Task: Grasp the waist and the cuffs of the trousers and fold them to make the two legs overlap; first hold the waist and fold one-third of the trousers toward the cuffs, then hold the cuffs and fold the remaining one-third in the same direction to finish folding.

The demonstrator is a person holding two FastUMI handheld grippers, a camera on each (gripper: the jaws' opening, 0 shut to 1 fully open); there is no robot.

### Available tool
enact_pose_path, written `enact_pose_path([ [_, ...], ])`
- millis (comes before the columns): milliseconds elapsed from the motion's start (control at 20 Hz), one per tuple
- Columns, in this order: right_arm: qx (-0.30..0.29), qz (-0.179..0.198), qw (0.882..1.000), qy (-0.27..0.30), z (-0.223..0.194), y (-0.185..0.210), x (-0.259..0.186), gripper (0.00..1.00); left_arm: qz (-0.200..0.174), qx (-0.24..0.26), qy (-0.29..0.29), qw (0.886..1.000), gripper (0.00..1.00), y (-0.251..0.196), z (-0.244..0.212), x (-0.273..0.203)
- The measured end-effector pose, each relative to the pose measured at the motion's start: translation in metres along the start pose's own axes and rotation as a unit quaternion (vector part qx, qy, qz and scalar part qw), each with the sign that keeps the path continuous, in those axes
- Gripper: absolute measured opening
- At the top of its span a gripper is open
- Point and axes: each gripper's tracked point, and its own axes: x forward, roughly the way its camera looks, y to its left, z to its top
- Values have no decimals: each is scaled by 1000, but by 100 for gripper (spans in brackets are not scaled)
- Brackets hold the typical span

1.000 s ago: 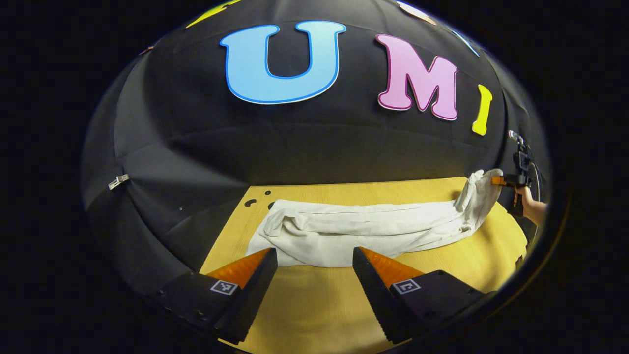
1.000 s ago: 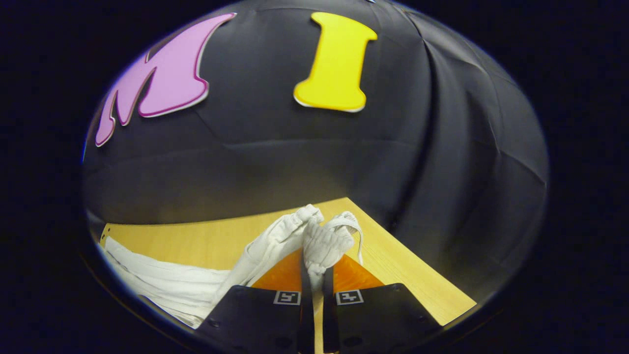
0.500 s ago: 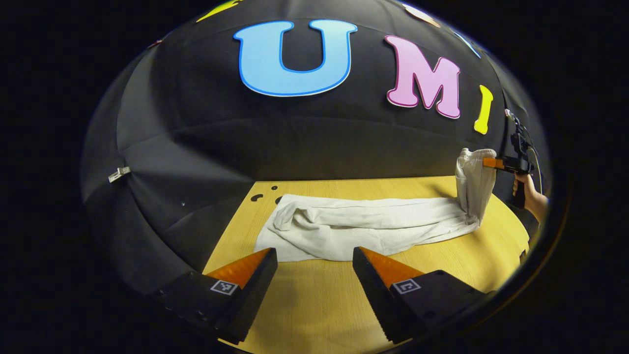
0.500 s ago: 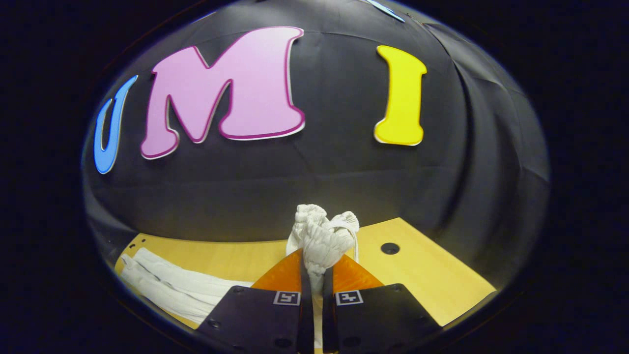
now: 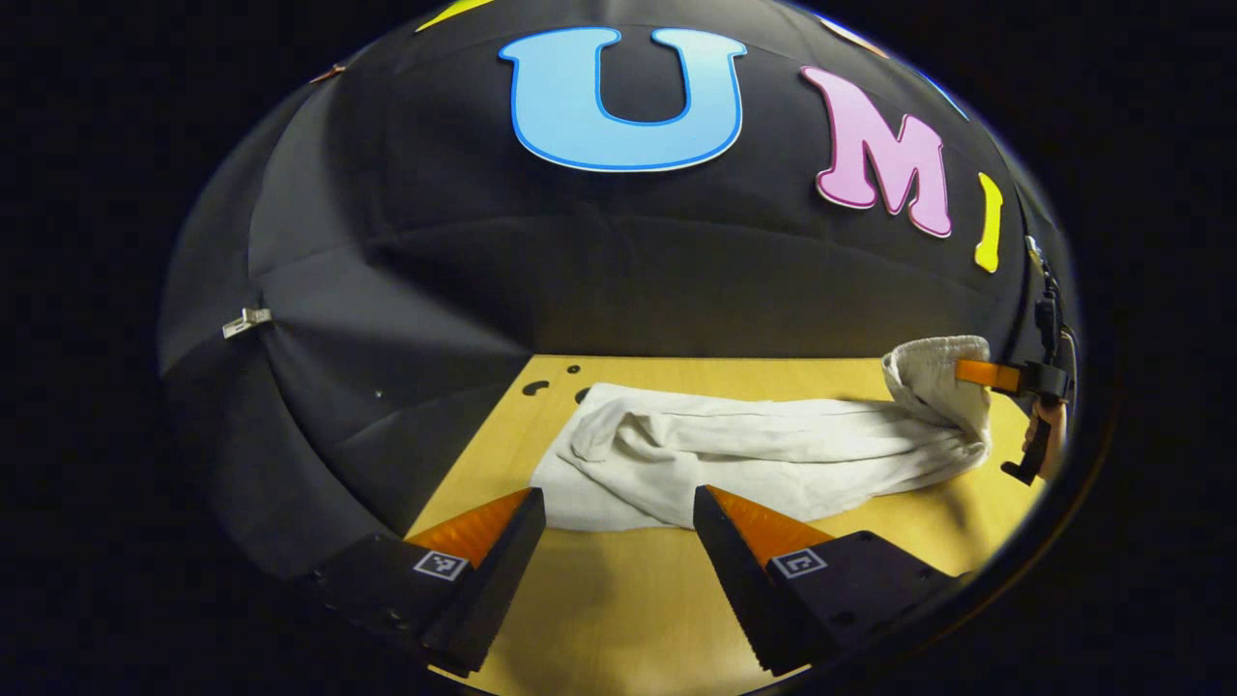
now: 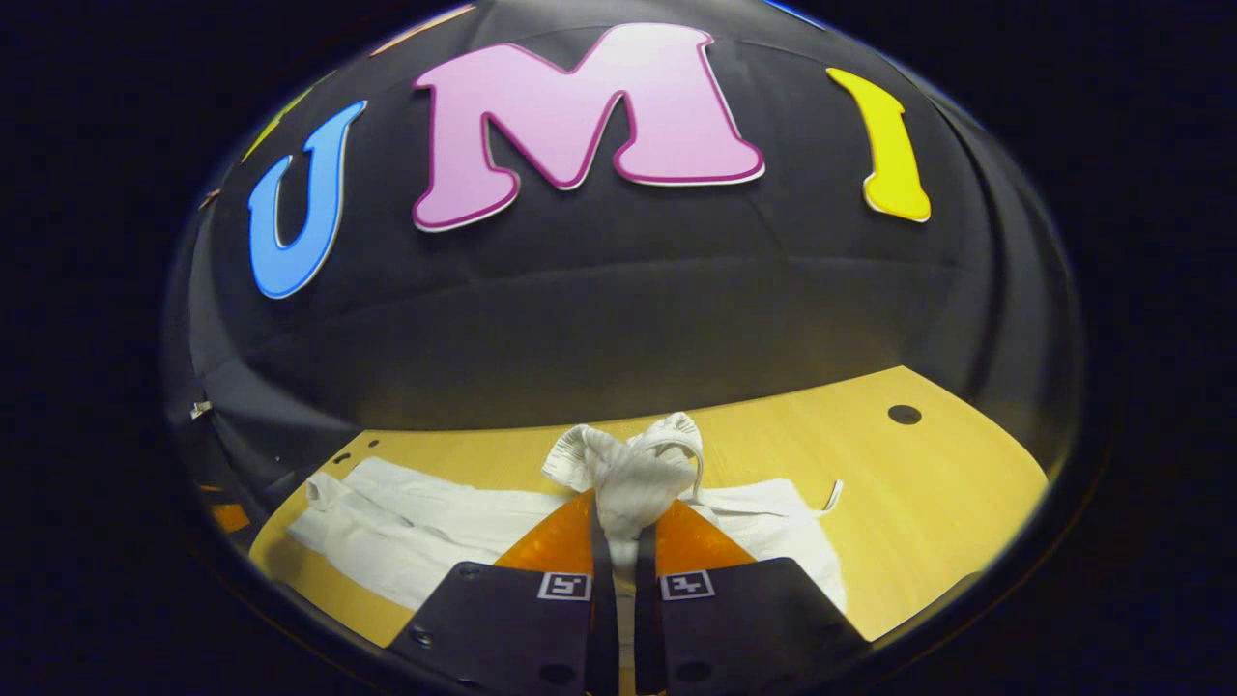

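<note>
White trousers [image 5: 773, 454] lie lengthwise across the wooden table [image 5: 618, 619], with the cuff end [image 5: 599, 435] at the left. My left gripper [image 5: 618, 503] hovers open just in front of their near edge, nothing between its fingers. At the far right, my right gripper [image 5: 1005, 375] is shut on the ribbed waistband [image 5: 933, 372], which curls back over the legs. In the right gripper view the bunched waistband [image 6: 628, 469] sticks up between the shut fingers of my right gripper [image 6: 618, 527], and the legs [image 6: 416, 522] stretch away to the left.
A loose drawstring [image 6: 829, 499] trails to the right of the waist. Small holes [image 6: 905, 415] mark the table's corners. The black cloth wall [image 5: 580, 280] closes the table's far side. A hand [image 5: 1049, 425] holds the right gripper at the far right.
The right gripper lifted the waist off the table, then swung it over the legs and lowered it. The left gripper stayed open and drifted slightly.
</note>
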Motion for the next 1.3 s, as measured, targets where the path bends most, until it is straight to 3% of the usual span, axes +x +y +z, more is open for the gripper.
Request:
enact_pose_path([
  [150,-4,27,999,28,-6,0,-5,10,3,-15,3,1000,98,3,3,37],
  [200,-7,37,999,38,-11,0,-2,19,5,-23,8,1000,98,4,2,49],
  [350,-22,66,996,55,-20,-1,-2,34,13,-47,20,999,98,12,-4,86],
  [450,-33,79,994,65,-32,4,0,55,25,-40,34,998,98,25,-14,110],
  [550,-53,74,994,68,-38,3,-15,100,39,-31,52,997,98,35,-22,131],
  [600,-61,70,994,65,-38,2,-22,92,39,-34,57,997,98,37,-26,138],
  [650,-66,70,993,63,-38,3,-31,99,43,-40,60,996,98,40,-30,146],
  [850,-101,44,991,74,-46,-10,-83,99,49,-72,76,993,98,48,-51,163],
  [1050,-75,52,992,87,-65,0,-130,99,41,-36,93,994,97,42,-55,168],
  [1200,-109,63,985,121,-91,-6,-152,99,9,-30,125,992,96,34,-55,174],
  [1300,-119,60,982,137,-102,-15,-161,99,-6,-14,141,990,89,30,-56,174],
])
